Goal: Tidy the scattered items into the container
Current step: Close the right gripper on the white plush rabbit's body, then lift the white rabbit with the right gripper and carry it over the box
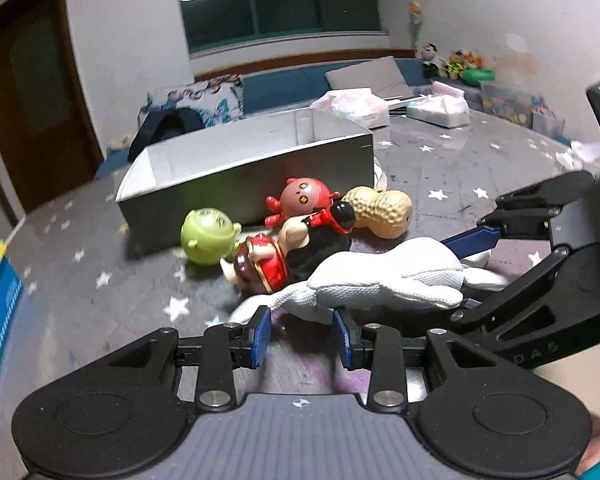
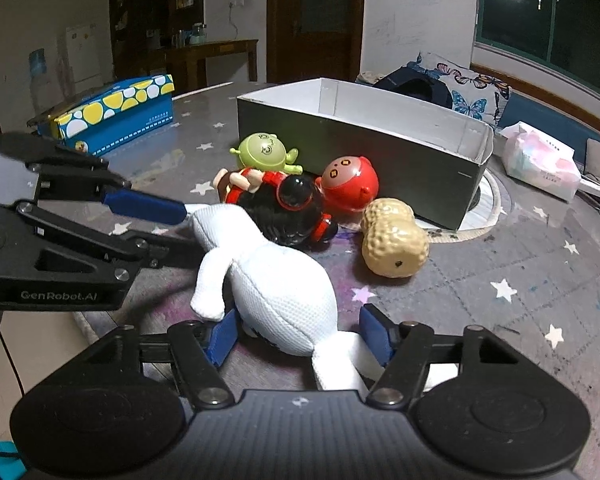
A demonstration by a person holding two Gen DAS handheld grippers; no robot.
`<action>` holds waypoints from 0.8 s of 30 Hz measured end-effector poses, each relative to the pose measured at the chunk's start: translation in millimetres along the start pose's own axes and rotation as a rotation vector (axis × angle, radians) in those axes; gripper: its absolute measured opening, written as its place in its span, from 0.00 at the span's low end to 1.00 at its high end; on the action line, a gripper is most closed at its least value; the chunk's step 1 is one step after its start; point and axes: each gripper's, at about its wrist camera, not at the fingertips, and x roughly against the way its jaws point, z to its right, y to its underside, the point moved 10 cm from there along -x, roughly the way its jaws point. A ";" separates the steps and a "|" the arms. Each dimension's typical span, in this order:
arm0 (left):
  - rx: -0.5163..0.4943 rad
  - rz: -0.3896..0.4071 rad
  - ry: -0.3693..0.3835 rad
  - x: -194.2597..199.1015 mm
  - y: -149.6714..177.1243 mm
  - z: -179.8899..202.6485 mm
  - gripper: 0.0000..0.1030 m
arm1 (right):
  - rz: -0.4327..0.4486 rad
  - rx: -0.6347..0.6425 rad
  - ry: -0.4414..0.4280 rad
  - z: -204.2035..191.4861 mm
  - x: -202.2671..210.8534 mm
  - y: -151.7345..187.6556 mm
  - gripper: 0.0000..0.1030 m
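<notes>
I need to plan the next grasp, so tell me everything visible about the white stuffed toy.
The white stuffed toy looks soft, covered in a mesh-textured fabric, with a rounded body and stubby limbs. It lies on its side on the star-patterned table, outside the grey box. The right gripper straddles its body, blue fingers open on either side. The left gripper stands open at one end of it.

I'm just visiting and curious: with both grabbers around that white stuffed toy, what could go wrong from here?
1. The white plush toy lies against the black-haired doll; lifting it may drag or roll the doll.
2. The right gripper straddles the soft body with open fingers; a pinch could slip off.
3. The left gripper works close by, so the two tools could bump.
</notes>
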 end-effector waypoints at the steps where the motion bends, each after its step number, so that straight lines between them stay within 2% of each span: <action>1: -0.010 0.002 0.003 0.2 -0.4 0.5 0.36 | 0.000 0.001 0.001 0.9 0.1 0.1 0.65; 7: -0.023 0.026 0.017 3.2 -2.9 -0.4 0.36 | 0.003 -0.001 0.015 7.5 2.4 0.3 0.64; 13: -0.103 0.042 0.022 -1.0 -4.6 11.5 0.37 | 0.003 0.046 0.012 6.1 5.6 0.6 0.57; 16: -0.102 0.035 0.036 -8.0 -4.7 13.2 0.37 | 0.002 0.051 0.015 9.6 7.3 0.4 0.57; 19: -0.101 0.040 0.046 -12.6 -6.1 15.8 0.35 | 0.002 0.067 0.019 11.5 9.0 0.9 0.57; 24: -0.086 0.057 0.066 -17.2 -9.2 20.2 0.25 | -0.004 0.056 0.042 20.7 7.7 5.0 0.58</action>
